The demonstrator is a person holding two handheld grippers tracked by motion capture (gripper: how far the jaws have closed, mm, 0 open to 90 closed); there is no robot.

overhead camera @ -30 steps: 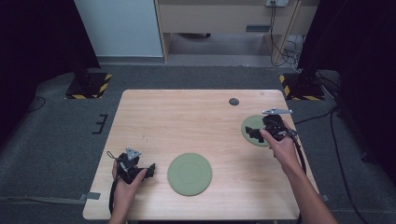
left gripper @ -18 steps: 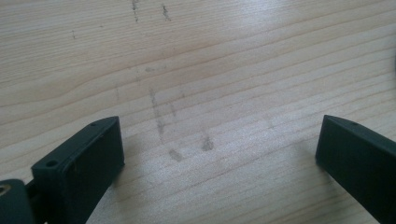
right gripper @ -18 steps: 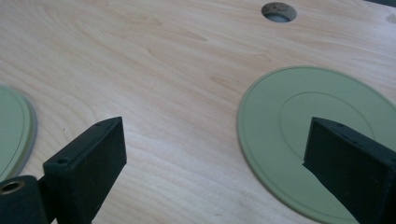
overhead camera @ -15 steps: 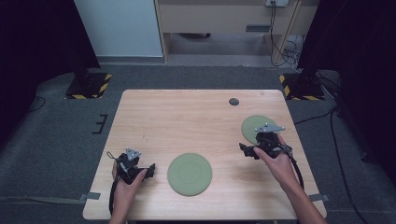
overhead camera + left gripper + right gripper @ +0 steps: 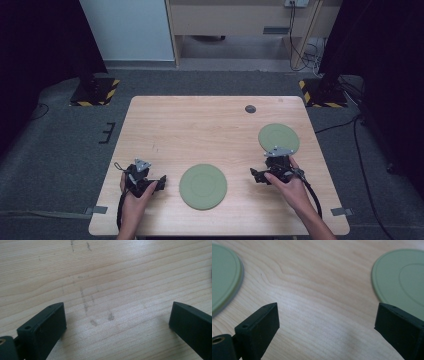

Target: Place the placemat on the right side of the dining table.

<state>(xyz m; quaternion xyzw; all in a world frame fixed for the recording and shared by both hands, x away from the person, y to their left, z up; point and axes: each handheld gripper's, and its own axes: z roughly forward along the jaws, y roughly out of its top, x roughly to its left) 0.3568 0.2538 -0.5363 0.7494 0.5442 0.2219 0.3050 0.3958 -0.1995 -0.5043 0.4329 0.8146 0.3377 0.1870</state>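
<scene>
Right hand-held gripper (image 5: 256,175) is hovering wide open, empty, between small green plate (image 5: 278,138) just beyond it and large green plate (image 5: 203,186) at front-centre tabletop (image 5: 200,130). Left hand-held gripper (image 5: 161,183) is resting wide open, empty, beside large plate.

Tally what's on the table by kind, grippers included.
Green plates: 2, a larger one near the front edge, a smaller one at the right.
Handheld grippers: 2, the left gripper and the right gripper, both with jaws apart and nothing between them.
Small dark round disc: 1, near the far edge.
Total: 5
</scene>
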